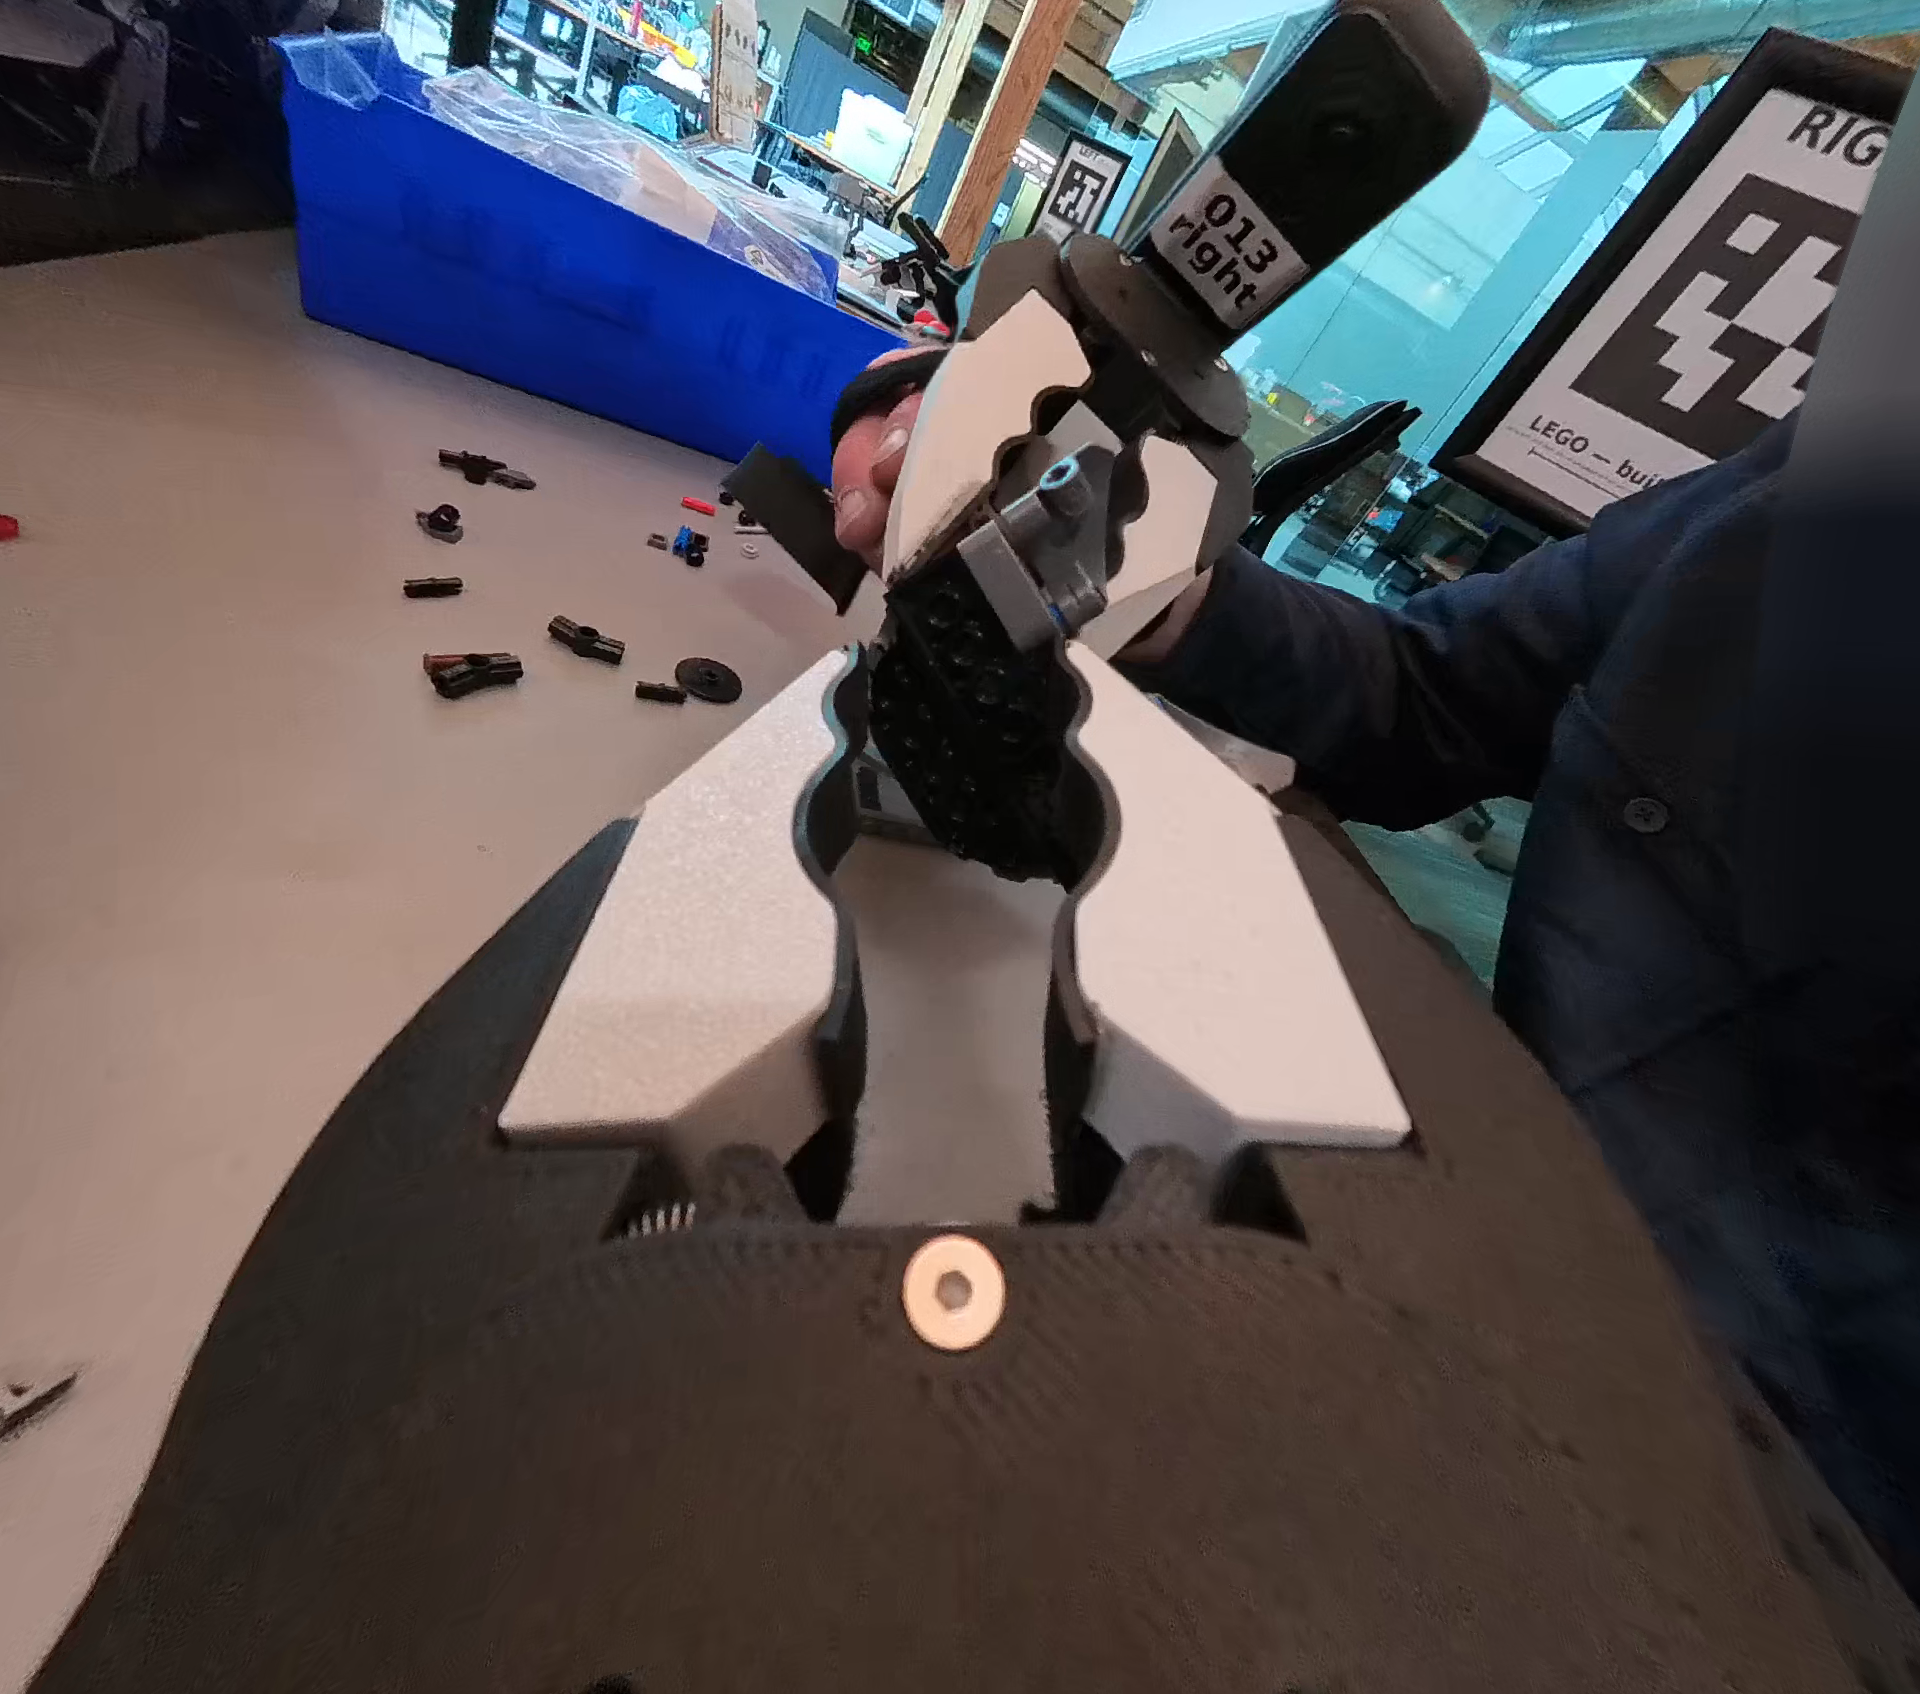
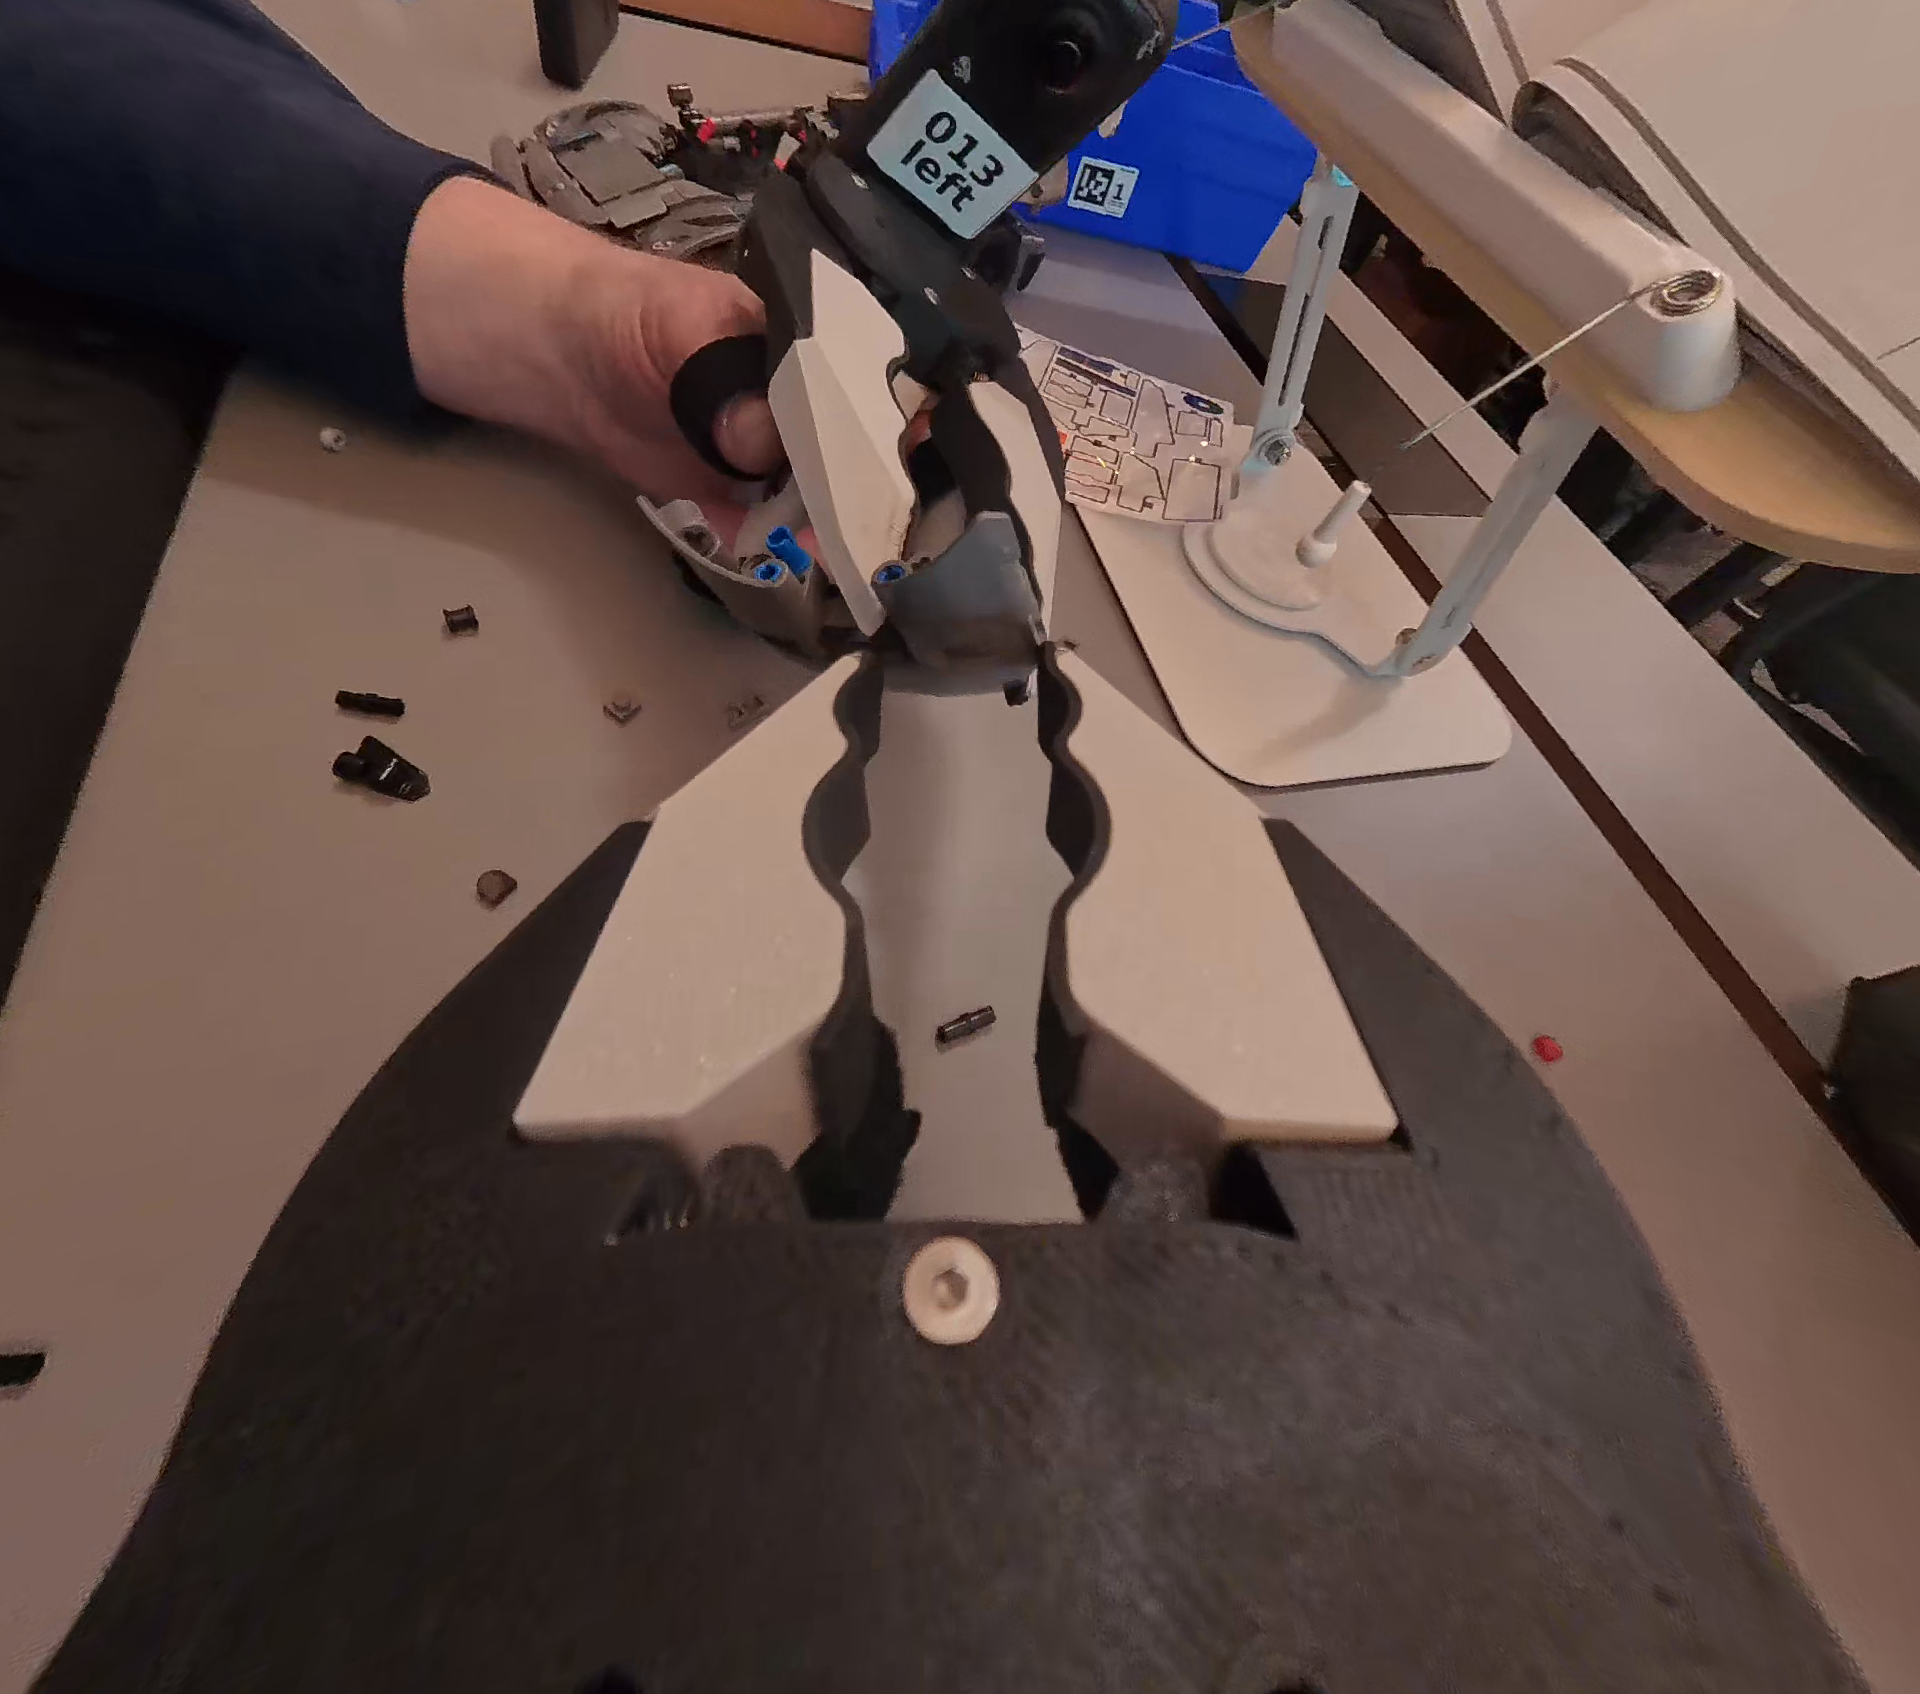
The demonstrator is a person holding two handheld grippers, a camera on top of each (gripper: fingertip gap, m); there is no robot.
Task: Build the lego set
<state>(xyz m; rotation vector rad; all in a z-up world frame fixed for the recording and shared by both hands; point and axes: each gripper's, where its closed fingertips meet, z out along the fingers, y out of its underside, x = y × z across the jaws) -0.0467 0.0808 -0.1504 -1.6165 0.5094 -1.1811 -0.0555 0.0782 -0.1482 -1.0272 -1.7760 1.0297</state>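
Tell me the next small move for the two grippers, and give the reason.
Probably press the right gripper gently toward the left gripper to seat the grey piece on the black studded plate. Each gripper seems to clamp one end of the same assembly, with the grey piece sitting at the plate's far end, held above the table.

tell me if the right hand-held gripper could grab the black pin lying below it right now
Probably not as things stand. The right hand-held gripper is shut on the lego assembly, shared with the left hand-held gripper. The black pin lies unobstructed on the table.
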